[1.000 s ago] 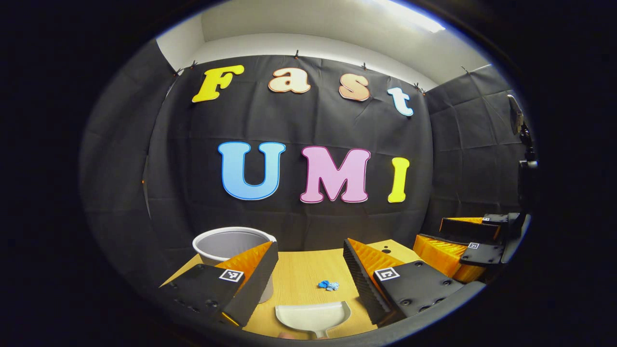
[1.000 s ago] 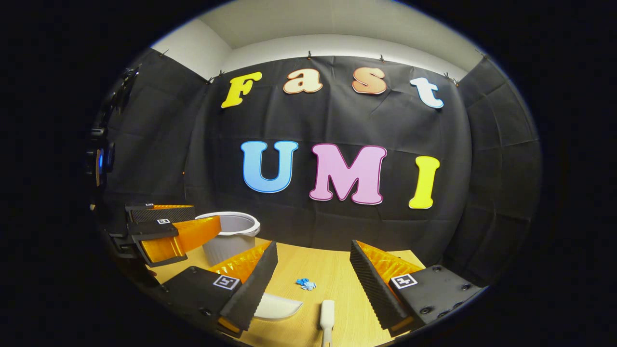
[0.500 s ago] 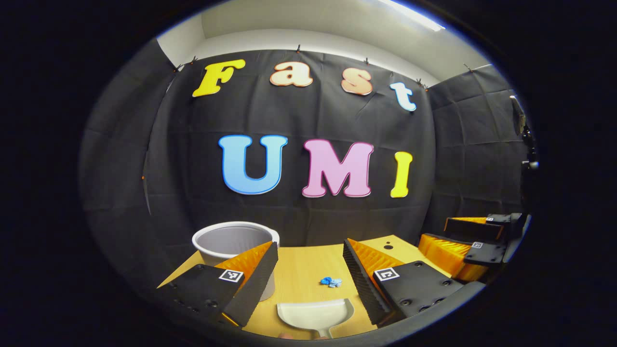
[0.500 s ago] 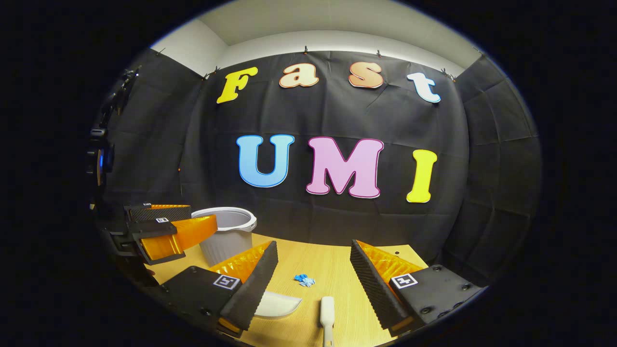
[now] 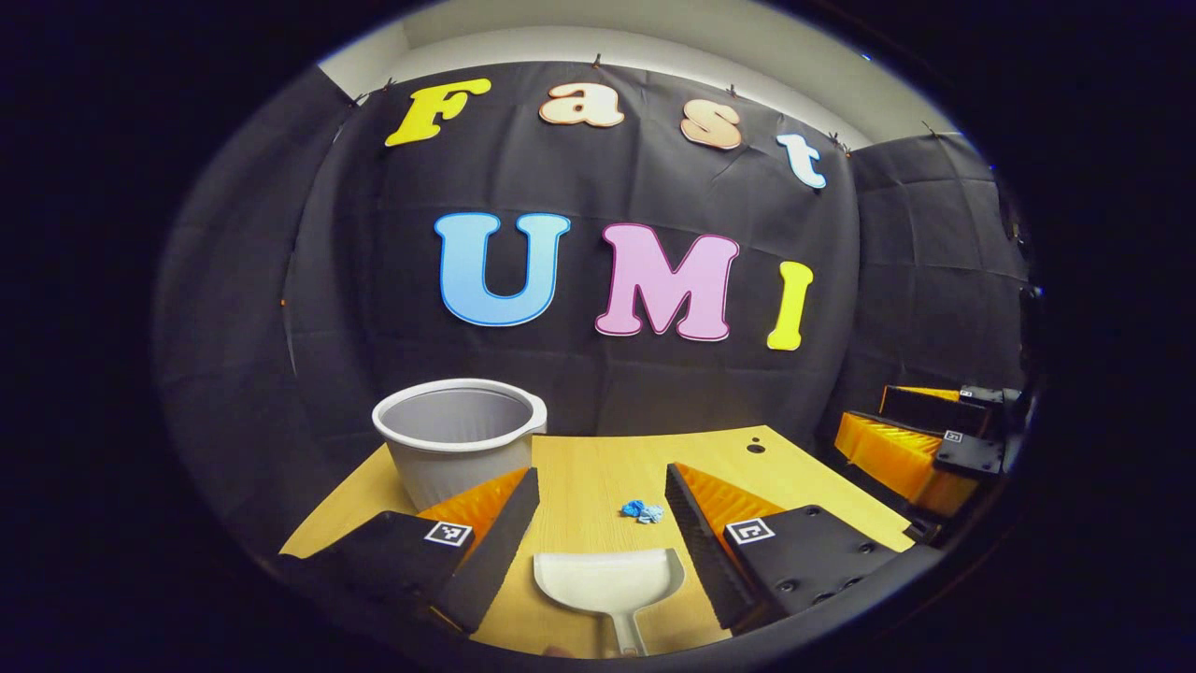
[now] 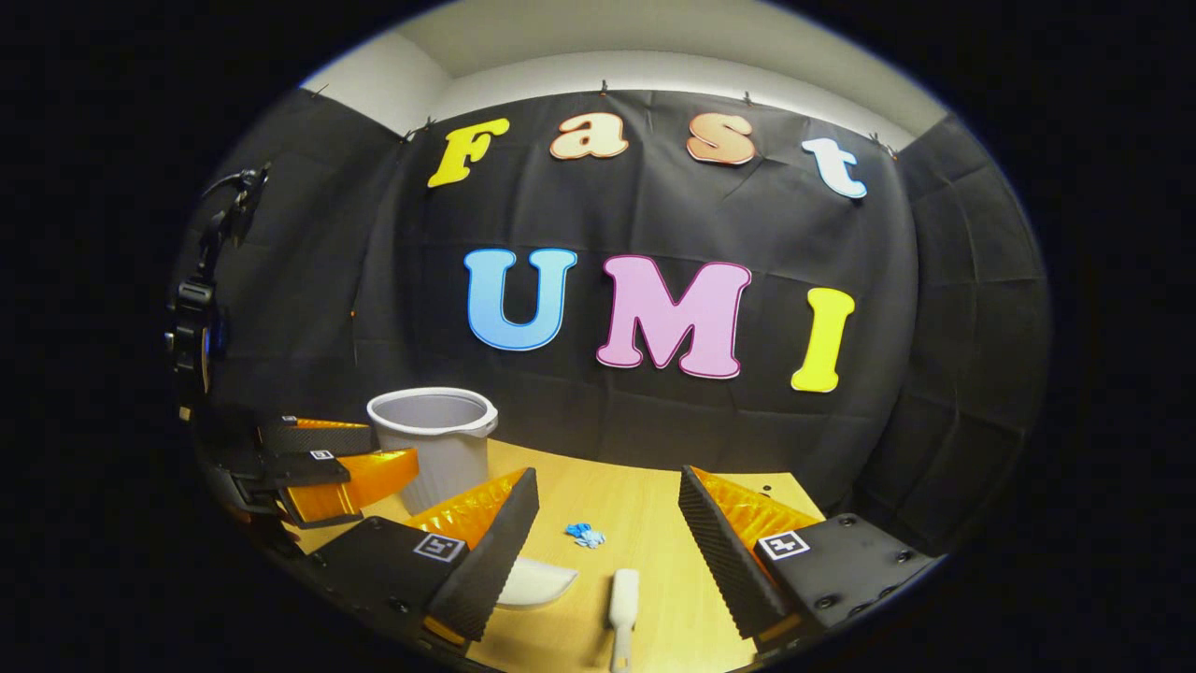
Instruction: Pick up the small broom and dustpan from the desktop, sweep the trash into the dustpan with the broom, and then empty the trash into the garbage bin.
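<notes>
Approach phase, nothing grasped yet. Since a second ago both cameras have tipped down: more tabletop (image 5: pixel 598 463) shows, and the garbage bin (image 5: pixel 458 437) sits higher and fuller in the left gripper view. Dustpan (image 5: pixel 609 578) now lies centred between the fingers of the left hand-held gripper (image 5: pixel 598 523), handle toward the camera; jaws wide apart, empty. In the right gripper view the small broom (image 6: pixel 621 608) lies flat between the fingers of the right hand-held gripper (image 6: pixel 607 523), also spread wide and holding nothing; dustpan edge peeks out beside its left finger. Trash (image 5: pixel 643 510), a small blue wad, sits on the tabletop just beyond the dustpan mouth, apart from it. Bin stands at the far left. Read: both grippers lining up on their tools; next is dropping onto the handles and closing.
</notes>
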Demonstrator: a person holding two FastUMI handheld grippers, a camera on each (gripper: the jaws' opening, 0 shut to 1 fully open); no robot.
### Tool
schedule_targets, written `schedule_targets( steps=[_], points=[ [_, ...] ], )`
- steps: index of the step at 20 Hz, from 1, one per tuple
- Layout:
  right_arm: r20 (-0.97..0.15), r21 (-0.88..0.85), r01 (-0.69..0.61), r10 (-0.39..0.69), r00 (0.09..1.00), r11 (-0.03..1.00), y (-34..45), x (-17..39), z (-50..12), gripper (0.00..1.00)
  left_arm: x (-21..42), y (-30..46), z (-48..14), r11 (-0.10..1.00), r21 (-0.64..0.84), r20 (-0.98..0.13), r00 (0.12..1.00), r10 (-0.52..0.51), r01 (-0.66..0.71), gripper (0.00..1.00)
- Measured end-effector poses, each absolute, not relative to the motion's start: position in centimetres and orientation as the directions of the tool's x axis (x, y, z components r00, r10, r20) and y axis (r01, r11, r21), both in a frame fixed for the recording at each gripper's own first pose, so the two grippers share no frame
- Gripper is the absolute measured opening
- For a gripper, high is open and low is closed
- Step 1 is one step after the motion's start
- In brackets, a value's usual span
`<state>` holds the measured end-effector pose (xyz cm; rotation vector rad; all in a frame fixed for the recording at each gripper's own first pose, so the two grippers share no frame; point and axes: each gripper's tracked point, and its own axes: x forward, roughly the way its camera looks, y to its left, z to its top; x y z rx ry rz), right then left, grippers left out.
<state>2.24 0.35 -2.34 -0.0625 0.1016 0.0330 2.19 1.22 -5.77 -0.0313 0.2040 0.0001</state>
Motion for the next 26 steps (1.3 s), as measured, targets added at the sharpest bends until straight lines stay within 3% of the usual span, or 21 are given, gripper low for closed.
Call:
schedule_targets(
  steps=[2, 5, 7, 10, 14, 17, 20, 23, 26],
  points=[
    [-0.119, -0.037, -0.047, 0.043, 0.992, 0.998, -0.2, 2.8, -2.9, 0.98, 2.8, -0.4, -7.7, 0.997, -0.066, -0.253, 0.966, -0.049, 0.033, 0.81],
    [-0.146, 0.004, -0.064, 0.064, 0.987, 0.998, -0.8, 4.0, -3.8, 0.98, 2.7, -2.5, -13.1, 0.990, -0.137, -0.432, 0.896, -0.098, 0.043, 0.81],
    [-0.167, 0.007, -0.079, 0.079, 0.983, 0.997, -1.7, 4.6, -4.4, 0.98, 2.4, -3.2, -16.0, 0.990, -0.137, -0.549, 0.831, -0.093, 0.021, 0.83],
    [-0.171, 0.022, -0.095, 0.097, 0.980, 0.995, -3.4, 5.3, -4.8, 0.98, 2.4, -3.1, -18.2, 0.987, -0.154, -0.631, 0.774, -0.057, -0.052, 0.83],
    [-0.207, 0.091, -0.128, 0.145, 0.967, 0.988, -5.1, 5.8, -7.0, 0.98, 0.2, -3.9, -24.0, 0.970, -0.199, -0.800, 0.595, -0.079, -0.138, 0.84],
    [-0.291, 0.153, -0.197, 0.235, 0.927, 0.968, -5.1, 4.7, -10.6, 0.98, -0.8, -4.1, -28.0, 0.962, -0.187, -0.889, 0.450, -0.080, -0.197, 0.84],
    [-0.356, 0.162, -0.204, 0.250, 0.900, 0.965, -6.7, 3.5, -13.7, 0.98, -0.5, -4.3, -30.4, 0.966, -0.141, -0.939, 0.339, -0.062, -0.214, 0.84],
    [-0.463, 0.288, -0.143, 0.269, 0.844, 0.947, -7.0, 1.7, -17.0, 0.98, 0.4, -4.3, -32.8, 0.955, -0.111, -0.980, 0.192, -0.059, -0.274, 0.84],
    [-0.534, 0.363, -0.072, 0.271, 0.801, 0.929, -6.8, 0.2, -19.3, 0.97, 2.1, -3.8, -33.3, 0.952, -0.084, -0.991, 0.122, -0.049, -0.296, 0.84]
  ],
)
